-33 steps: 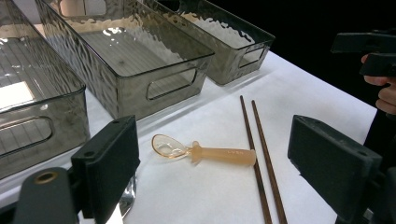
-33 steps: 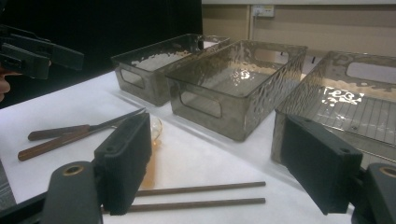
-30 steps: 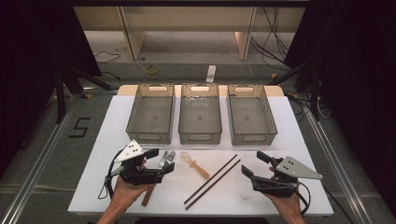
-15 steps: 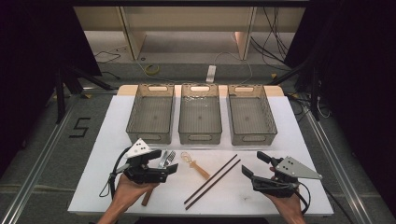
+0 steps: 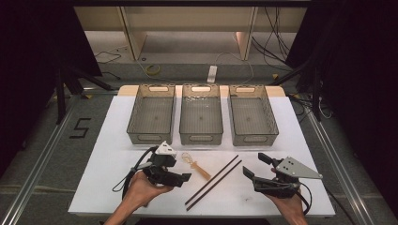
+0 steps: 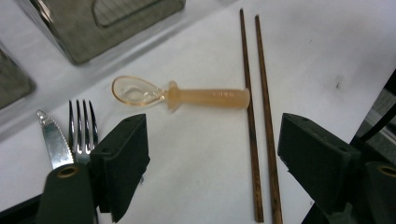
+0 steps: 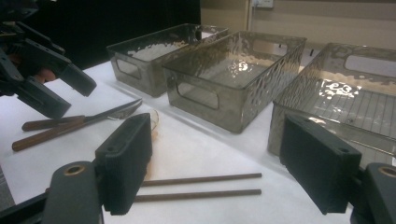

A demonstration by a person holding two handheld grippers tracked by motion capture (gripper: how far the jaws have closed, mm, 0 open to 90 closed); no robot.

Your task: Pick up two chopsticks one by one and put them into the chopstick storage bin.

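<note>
My left claw [image 5: 184,177] has swung to about three o'clock and now sits over the brown-handled metal fork [image 6: 81,133] and knife [image 6: 53,142]. It is wide open, empty, and aimed at the small see-through orange plastic spoon [image 5: 197,165], so I think that comes next. The spoon lies flat mid-bench, bowl toward eleven o'clock, handle toward five, beside two dark wooden chopsticks [image 5: 213,182]. My right claw [image 5: 256,166] waits open.

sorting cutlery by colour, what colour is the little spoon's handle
Pale orange, with a clear bowl; the spoon shows best in the left gripper view.
</note>
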